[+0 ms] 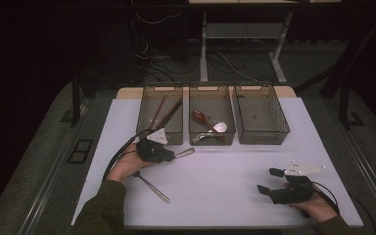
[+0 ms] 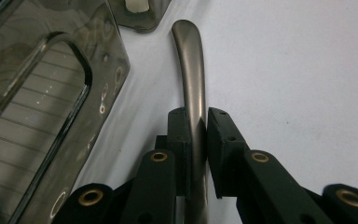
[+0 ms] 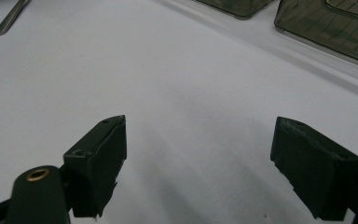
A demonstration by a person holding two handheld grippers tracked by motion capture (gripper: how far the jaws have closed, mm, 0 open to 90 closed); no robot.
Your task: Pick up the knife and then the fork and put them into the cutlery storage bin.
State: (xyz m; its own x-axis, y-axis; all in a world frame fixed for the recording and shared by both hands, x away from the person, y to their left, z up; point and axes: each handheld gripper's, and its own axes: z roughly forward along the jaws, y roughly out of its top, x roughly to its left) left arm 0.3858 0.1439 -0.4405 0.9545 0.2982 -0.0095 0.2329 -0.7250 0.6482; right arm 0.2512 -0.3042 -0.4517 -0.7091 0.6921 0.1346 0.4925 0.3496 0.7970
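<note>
My left gripper (image 1: 171,155) sits in front of the left bin, shut on the flat handle of a metal utensil (image 1: 184,152) whose free end points right. In the left gripper view the two black jaws clamp that metal handle (image 2: 192,79) from both sides just above the white table; the utensil's head is hidden. My right gripper (image 1: 268,180) rests at the table's front right, open, with nothing between its fingers (image 3: 98,163) but bare tabletop. A second metal utensil (image 1: 152,187) lies loose near the front left, by the left hand.
Three smoky clear bins stand in a row at the back: the left bin (image 1: 149,128) holds brown chopsticks, the middle bin (image 1: 196,134) holds a red spoon and metal spoons, the right bin (image 1: 274,128) looks empty. The left bin's wall (image 2: 51,116) is close beside my left jaws.
</note>
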